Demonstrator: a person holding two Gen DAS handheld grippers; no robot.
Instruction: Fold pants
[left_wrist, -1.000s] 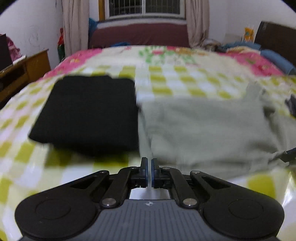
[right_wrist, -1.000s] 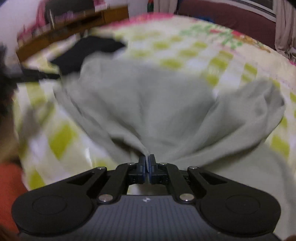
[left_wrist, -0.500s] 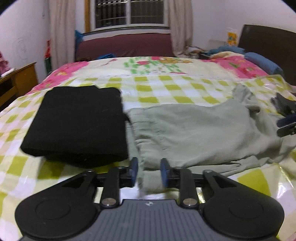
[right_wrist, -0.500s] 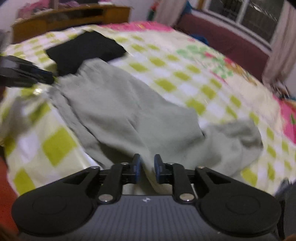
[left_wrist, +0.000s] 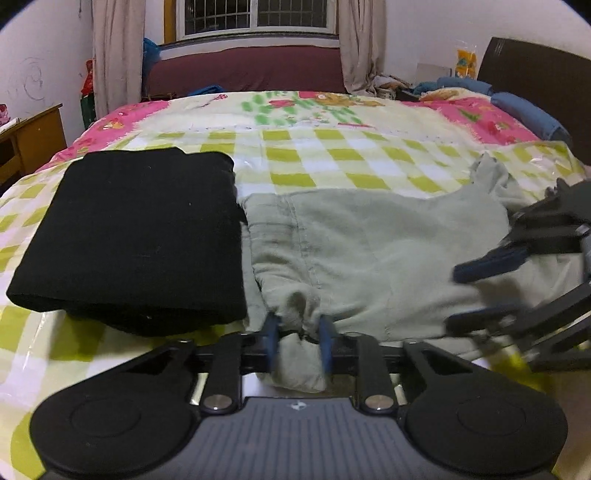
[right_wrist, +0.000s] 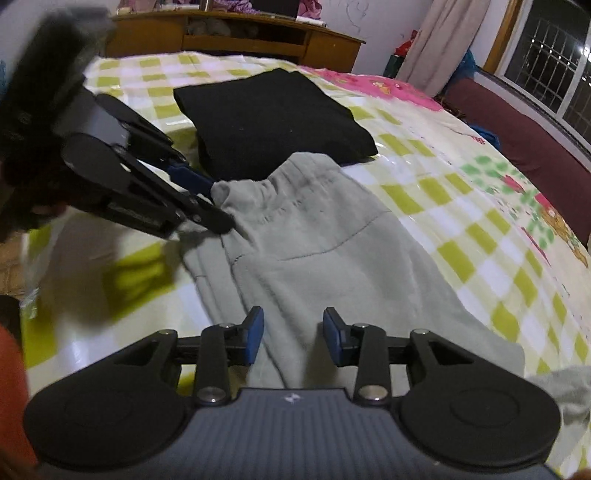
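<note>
Grey-green pants (left_wrist: 369, 251) lie spread on the checked bed, waistband toward the left, and also show in the right wrist view (right_wrist: 314, 243). My left gripper (left_wrist: 297, 343) is open with a bunched corner of the waistband lying between its fingers. It shows from the side in the right wrist view (right_wrist: 212, 201), at the waistband corner. My right gripper (right_wrist: 293, 338) is open just above the pants' near edge, a fold of cloth between its fingers. It appears blurred at the right in the left wrist view (left_wrist: 476, 291).
A folded black garment (left_wrist: 136, 236) lies beside the waistband, touching it, and shows in the right wrist view (right_wrist: 273, 118). The bed has a yellow-green checked cover (left_wrist: 332, 155). A wooden desk (right_wrist: 236, 33) stands beyond the bed, a headboard (left_wrist: 535, 81) at the right.
Both grippers were shut on the pants a second ago and have opened. The pants have dropped flat onto the bed. The right gripper has moved in toward the pants' middle.
</note>
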